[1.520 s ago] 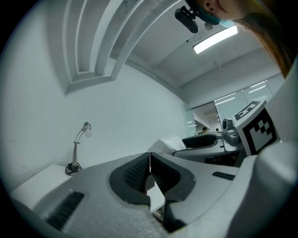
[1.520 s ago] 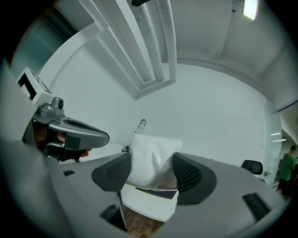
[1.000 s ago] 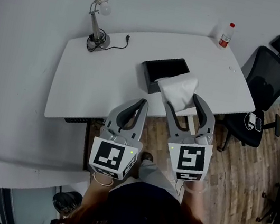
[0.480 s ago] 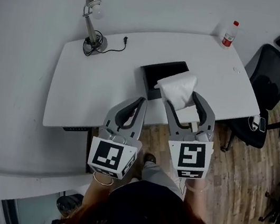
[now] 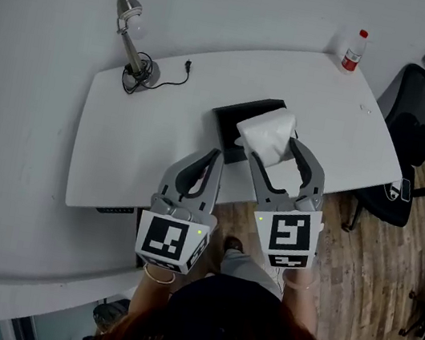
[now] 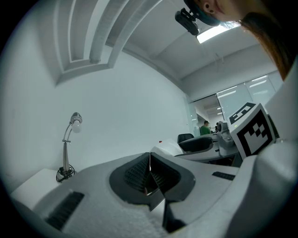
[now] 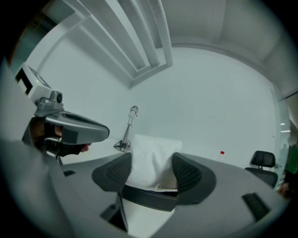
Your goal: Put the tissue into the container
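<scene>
The right tongs [image 5: 273, 148] are pinching a white tissue pack [image 5: 266, 131]. One jaw is on each side of the tissue pack and both press into it. In the right gripper view the tissue pack [image 7: 153, 160] stands up tall between the two dark pads.

The tissue pack is up over the near right part of the black container [image 5: 230, 116]. The container is a flat open box that sits in the middle of the white surface [image 5: 152, 142]. The part of its inside that shows is dark. The tissue pack hides the rest of it. In the right gripper view a dark wall of the container [image 7: 149, 197] runs just under the bottom of the tissue pack. I cannot tell if the tissue pack touches the box.

The left tongs [image 5: 214, 159] are pressed together with nothing in them. In the left gripper view the two pads of the left tongs [image 6: 150, 174] meet in a thin line. The left tongs hang over the near edge of the surface, just beside the right tongs.

A silver desk lamp [image 5: 130, 38] stands at the far left of the surface, with its cord lying next to it. A small bottle with a red cap [image 5: 353, 50] stands at the far right corner. A black office chair [image 5: 417, 120] is on the wooden floor [image 5: 376, 259] to the right.
</scene>
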A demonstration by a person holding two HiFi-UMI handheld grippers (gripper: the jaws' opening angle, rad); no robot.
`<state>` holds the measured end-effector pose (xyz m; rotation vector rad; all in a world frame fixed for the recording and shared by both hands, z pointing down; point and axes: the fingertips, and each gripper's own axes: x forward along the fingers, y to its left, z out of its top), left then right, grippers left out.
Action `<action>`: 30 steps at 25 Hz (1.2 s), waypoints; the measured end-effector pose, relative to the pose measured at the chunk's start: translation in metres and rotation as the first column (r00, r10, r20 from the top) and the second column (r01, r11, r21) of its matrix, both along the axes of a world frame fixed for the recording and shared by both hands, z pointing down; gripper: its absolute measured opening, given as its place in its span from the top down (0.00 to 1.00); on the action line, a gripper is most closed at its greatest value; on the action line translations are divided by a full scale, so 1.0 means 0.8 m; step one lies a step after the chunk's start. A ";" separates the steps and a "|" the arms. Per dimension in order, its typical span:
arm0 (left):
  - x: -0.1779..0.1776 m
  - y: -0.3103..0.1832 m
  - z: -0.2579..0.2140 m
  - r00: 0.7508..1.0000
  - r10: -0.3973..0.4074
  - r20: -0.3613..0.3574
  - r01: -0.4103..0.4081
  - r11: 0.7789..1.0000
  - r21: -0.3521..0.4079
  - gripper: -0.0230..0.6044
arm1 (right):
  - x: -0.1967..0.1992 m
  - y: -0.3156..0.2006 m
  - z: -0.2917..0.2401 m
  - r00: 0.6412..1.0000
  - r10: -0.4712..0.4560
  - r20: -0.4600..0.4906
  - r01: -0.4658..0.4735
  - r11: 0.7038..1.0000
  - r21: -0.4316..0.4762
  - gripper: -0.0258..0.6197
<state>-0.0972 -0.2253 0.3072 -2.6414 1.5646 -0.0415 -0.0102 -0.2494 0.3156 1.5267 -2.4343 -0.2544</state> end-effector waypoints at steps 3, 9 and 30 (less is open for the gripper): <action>-0.001 -0.011 0.000 1.000 -0.007 0.006 0.007 1.000 -0.003 0.92 | -0.001 -0.013 0.005 1.000 -0.004 0.001 0.004 1.000 -0.015 0.50; -0.002 -0.033 0.007 1.000 -0.020 0.008 0.020 1.000 -0.018 0.92 | -0.002 -0.038 0.015 1.000 -0.011 -0.005 0.011 0.999 -0.037 0.50; -0.009 -0.094 0.037 0.998 -0.062 -0.001 0.062 0.994 -0.090 0.92 | -0.010 -0.108 0.063 0.999 -0.043 -0.018 0.039 0.987 -0.155 0.51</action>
